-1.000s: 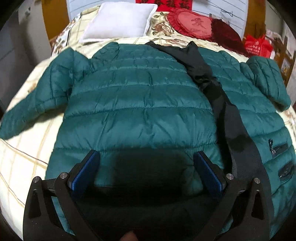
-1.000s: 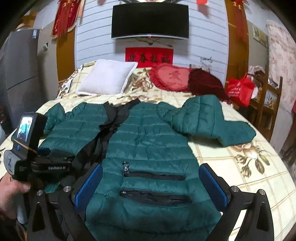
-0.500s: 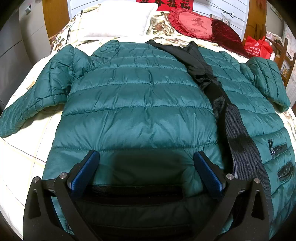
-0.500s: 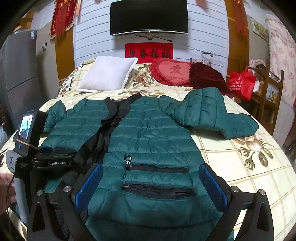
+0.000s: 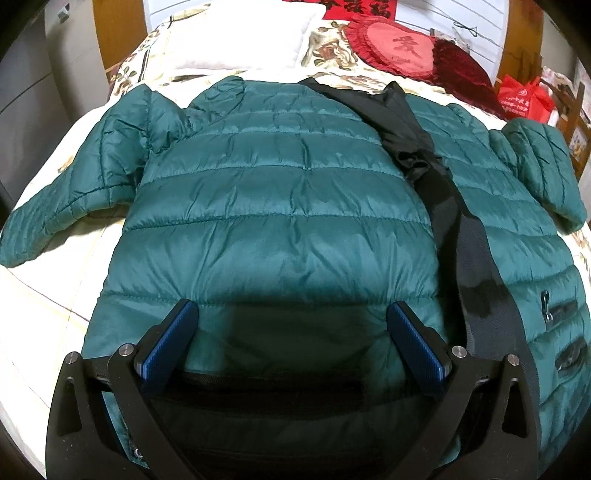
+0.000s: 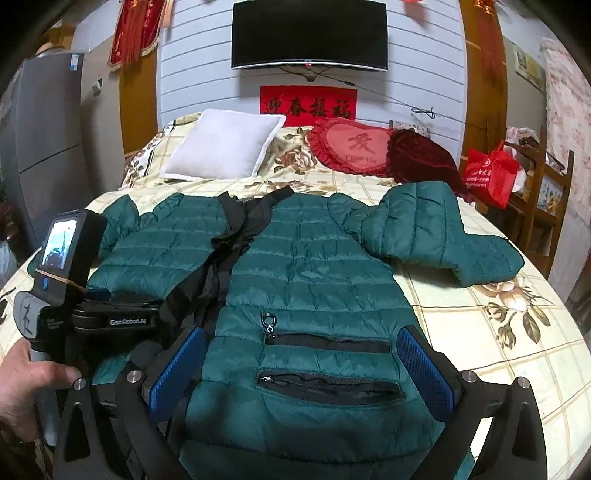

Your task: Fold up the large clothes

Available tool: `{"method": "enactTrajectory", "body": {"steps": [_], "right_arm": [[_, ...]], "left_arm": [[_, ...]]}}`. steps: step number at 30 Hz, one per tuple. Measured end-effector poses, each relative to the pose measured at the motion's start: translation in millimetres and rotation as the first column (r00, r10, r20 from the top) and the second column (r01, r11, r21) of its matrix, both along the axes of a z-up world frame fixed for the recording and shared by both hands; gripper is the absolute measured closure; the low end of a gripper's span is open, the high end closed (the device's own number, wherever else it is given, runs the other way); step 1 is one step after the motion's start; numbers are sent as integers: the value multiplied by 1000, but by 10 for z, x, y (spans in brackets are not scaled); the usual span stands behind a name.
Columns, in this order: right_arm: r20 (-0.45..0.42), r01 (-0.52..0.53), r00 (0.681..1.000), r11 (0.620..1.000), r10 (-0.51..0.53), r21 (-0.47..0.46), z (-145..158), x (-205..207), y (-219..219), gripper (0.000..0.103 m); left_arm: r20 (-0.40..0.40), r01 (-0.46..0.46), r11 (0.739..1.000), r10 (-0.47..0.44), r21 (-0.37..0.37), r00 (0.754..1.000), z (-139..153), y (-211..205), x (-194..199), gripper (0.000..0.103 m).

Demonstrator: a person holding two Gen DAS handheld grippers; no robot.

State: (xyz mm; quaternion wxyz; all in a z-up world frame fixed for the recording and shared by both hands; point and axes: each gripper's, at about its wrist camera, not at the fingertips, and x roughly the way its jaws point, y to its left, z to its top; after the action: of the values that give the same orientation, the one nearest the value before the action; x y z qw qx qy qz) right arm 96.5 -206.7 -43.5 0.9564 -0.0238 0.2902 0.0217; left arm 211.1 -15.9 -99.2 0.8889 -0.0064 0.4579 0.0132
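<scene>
Now I see my left claw (image 5: 291, 332) and right claw (image 6: 301, 363) both spread wide, gripping nothing, over the quilted dark-green puffer jacket (image 6: 314, 269). It lies flat on the floral cream bedsheet (image 6: 498, 332), below a wall-mounted black television (image 6: 309, 35).

Your right gripper (image 6: 303, 363) hangs over the hem of the green puffer jacket (image 6: 310, 266), its blue-padded jaws spread wide to either side of the two zipped pockets (image 6: 327, 384). The jacket lies open and face up on the floral bedspread (image 6: 517, 350), black lining (image 6: 225, 240) showing along the front opening, one sleeve (image 6: 436, 232) bent across the bed at right. Your left gripper (image 6: 114, 319), held in your hand (image 6: 26, 384), rests over the jacket's other front panel. A white pillow (image 6: 221, 149) and red cushions (image 6: 354, 149) lie at the head.
</scene>
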Motion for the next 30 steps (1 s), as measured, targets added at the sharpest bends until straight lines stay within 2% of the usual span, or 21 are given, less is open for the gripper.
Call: {"method": "enactTrajectory", "body": {"steps": [9,12,14,16,18,20,21,25,28,30], "right_arm": [[2,1,1000,1000,-1,2,5,2,0,0],[13,7,1000,1000,-7,10,14,-8,-14,0],[24,17,1000,1000,-17,13,21,-26,-30,0],[38,20,999,1000,-20,15,42,-60,-42,0],[59,19,998,1000,-20,13,70,-119,-40,0],[84,12,996,1000,-11,-5,99,-205,-9,0],[93,10,996,1000,-8,-18,107,-252,6,0],[119,0,993,998,8,-68,145,-491,84,0],[121,7,993,999,-1,-49,186,-712,87,0],[133,5,991,1000,-2,-19,232,-901,79,0]], "left_arm": [[-33,7,1000,-8,-16,999,10,23,39,0],[-25,1,999,-2,-35,1000,123,81,-66,0],[31,-10,1000,11,-23,999,312,95,-264,0],[114,-14,1000,11,21,993,544,81,-521,0],[210,-21,995,0,100,978,833,27,-885,0],[275,-19,992,-17,126,961,1031,11,-1160,0],[310,-6,992,-34,125,950,1153,9,-1371,0],[339,47,995,-74,89,938,1379,17,-1820,0],[373,66,997,-75,37,925,1548,78,-2133,0],[378,53,999,-53,10,924,1605,105,-2284,0]]}}
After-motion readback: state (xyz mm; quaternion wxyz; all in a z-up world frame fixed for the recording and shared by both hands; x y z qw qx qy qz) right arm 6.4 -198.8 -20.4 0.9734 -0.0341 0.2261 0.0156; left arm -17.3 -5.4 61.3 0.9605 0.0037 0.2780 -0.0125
